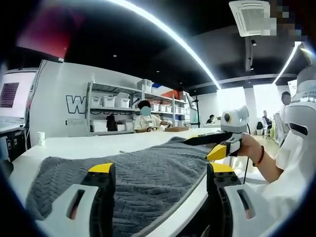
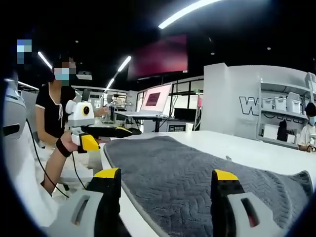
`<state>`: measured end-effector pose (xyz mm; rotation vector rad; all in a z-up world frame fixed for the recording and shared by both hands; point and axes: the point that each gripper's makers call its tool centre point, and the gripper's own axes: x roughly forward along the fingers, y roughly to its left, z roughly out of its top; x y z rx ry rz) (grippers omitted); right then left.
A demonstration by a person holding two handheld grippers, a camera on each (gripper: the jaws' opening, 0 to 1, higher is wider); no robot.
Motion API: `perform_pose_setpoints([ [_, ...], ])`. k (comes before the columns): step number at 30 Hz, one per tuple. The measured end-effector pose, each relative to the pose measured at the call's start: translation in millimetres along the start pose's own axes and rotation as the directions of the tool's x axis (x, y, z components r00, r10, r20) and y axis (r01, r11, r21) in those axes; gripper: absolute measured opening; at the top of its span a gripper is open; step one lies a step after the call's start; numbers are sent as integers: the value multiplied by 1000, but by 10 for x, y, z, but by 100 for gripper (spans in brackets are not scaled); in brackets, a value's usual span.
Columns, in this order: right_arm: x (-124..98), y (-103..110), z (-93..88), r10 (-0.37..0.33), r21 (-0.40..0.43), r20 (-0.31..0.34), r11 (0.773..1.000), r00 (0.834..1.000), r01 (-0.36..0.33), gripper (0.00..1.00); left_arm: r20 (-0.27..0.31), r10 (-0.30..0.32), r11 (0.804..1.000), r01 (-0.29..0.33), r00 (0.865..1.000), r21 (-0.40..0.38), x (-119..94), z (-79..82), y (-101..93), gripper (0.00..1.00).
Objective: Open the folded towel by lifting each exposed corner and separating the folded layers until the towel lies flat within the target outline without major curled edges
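Left gripper (image 1: 160,170), fingers (image 1: 101,170) spread apart and holding nothing, above the near edge of the grey towel (image 1: 148,175). Right gripper (image 2: 165,177), fingers (image 2: 107,174) likewise apart and empty, over the towel's opposite end. The towel lies spread on the white surface (image 1: 89,145), one edge along the surface's rim. Shelves (image 1: 116,106) with bins stand behind; a seated person (image 1: 146,118) beyond.

Large dark outlined lettering stood on the white back wall (image 1: 59,106) behind the shelving; in the left gripper view only a "W" (image 1: 75,104) could be read before the shelves hid the rest. In the right gripper view the same lettering (image 2: 249,105) again read "W", the following letters too blurred to tell.
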<state>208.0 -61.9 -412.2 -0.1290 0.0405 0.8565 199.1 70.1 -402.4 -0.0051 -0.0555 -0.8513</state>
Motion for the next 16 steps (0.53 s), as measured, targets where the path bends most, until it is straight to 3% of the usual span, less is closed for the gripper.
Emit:
perform_pose_setpoints([
  [16, 12, 83, -1, 29, 27, 16, 999, 999, -30, 72, -8, -2, 1000, 2, 1000, -8, 20, -46, 3, 74],
])
